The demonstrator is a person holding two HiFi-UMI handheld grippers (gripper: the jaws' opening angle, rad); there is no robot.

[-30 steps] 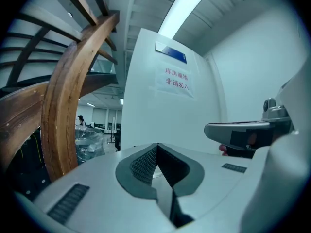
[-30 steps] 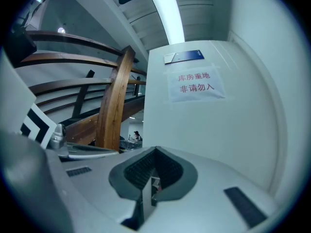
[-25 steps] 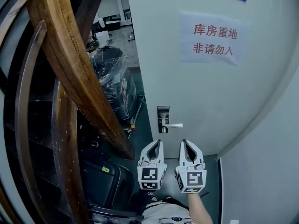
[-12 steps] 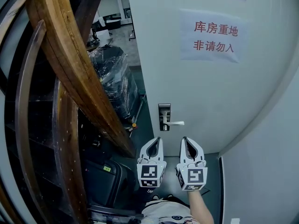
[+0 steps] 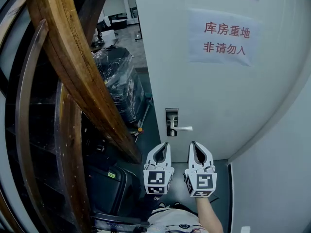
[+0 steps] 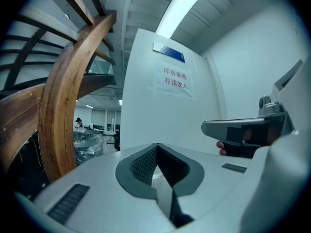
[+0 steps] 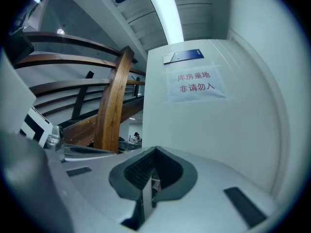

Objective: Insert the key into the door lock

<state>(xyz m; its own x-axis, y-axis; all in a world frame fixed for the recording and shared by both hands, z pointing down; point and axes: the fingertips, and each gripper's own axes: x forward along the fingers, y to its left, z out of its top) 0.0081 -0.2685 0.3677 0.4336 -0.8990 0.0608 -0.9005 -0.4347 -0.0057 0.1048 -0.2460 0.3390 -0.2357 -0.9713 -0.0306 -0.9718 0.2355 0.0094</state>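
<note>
A white door (image 5: 218, 96) stands ahead of me with a steel lock plate (image 5: 171, 122) and a lever handle (image 5: 183, 128) at its left edge. Both grippers are held level, side by side, below the lock and short of the door. My left gripper (image 5: 164, 145) has its jaws together with nothing between them (image 6: 157, 148). My right gripper (image 5: 194, 144) is shut, and in the right gripper view a thin silvery strip, which looks like the key (image 7: 154, 184), sits between its pads. The key is hidden in the head view.
A paper sign (image 5: 223, 38) with red characters hangs on the door. Curved wooden stair rails (image 5: 73, 67) rise at the left. Plastic-wrapped goods (image 5: 116, 81) and a black case (image 5: 109, 188) sit beyond the door's edge. A white wall (image 5: 277, 178) closes the right side.
</note>
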